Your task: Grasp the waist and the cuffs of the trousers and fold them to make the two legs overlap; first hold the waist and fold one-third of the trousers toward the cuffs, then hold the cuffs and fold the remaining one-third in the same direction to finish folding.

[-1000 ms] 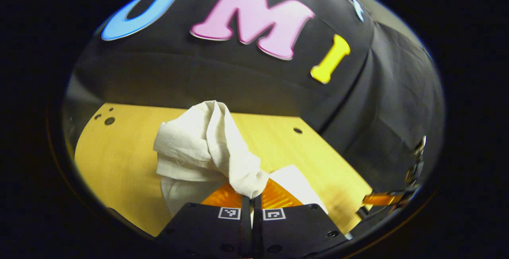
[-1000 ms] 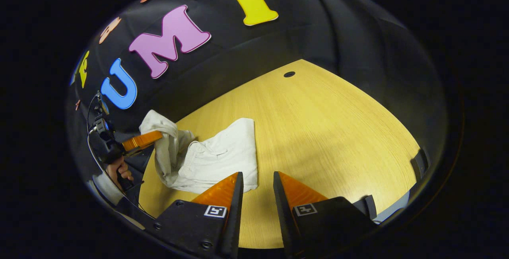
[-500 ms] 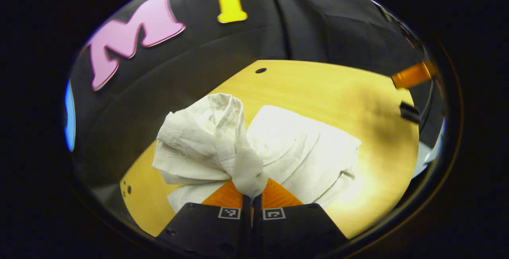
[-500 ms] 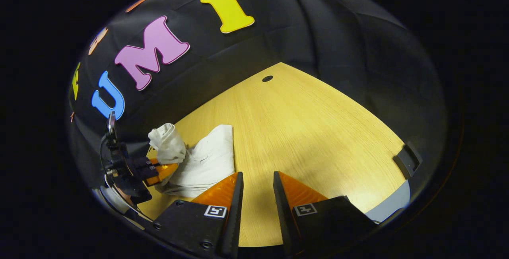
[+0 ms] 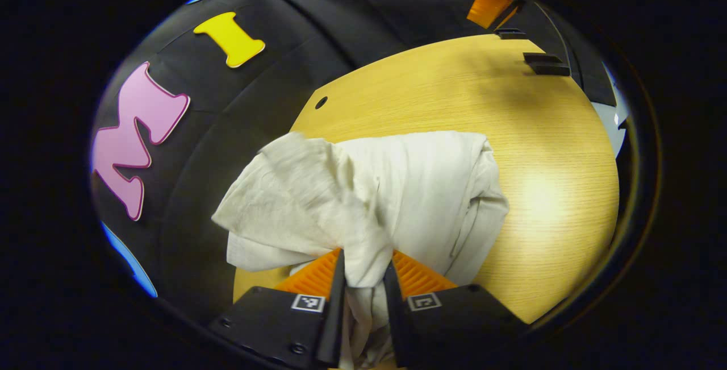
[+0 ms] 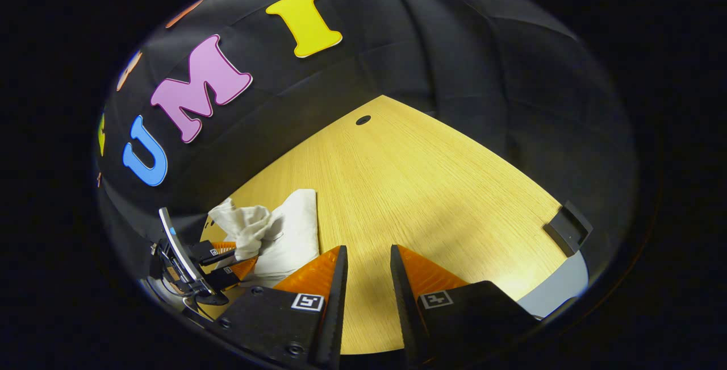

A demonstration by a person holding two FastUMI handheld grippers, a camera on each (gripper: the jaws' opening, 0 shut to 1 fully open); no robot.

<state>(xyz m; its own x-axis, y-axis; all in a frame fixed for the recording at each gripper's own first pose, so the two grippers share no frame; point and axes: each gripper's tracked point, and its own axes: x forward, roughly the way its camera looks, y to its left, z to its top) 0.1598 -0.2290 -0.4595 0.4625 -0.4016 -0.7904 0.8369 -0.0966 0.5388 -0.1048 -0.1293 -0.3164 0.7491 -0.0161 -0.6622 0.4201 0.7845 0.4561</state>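
Where the left gripper (image 5: 363, 267) enters at the bottom centre of the left gripper view, its jaws are seen parted somewhat, with a bunched end of the trousers (image 5: 392, 199) between them; whether both fingers press on the cloth cannot be told. The fabric is off-white, soft and creased, gathered into a crumpled lobe at centre left and draped over a flatter folded body at centre. Beyond it, the smooth light wood-grain table (image 5: 545, 148) is left bare toward the right and upper right.

In the right gripper view, the right gripper (image 6: 366, 259) is held at bottom centre, jaws apart with nothing between them, above bare tabletop. The trousers lie at lower left, near the table's left edge. A small round hole (image 6: 363, 120) is noted near the far edge.
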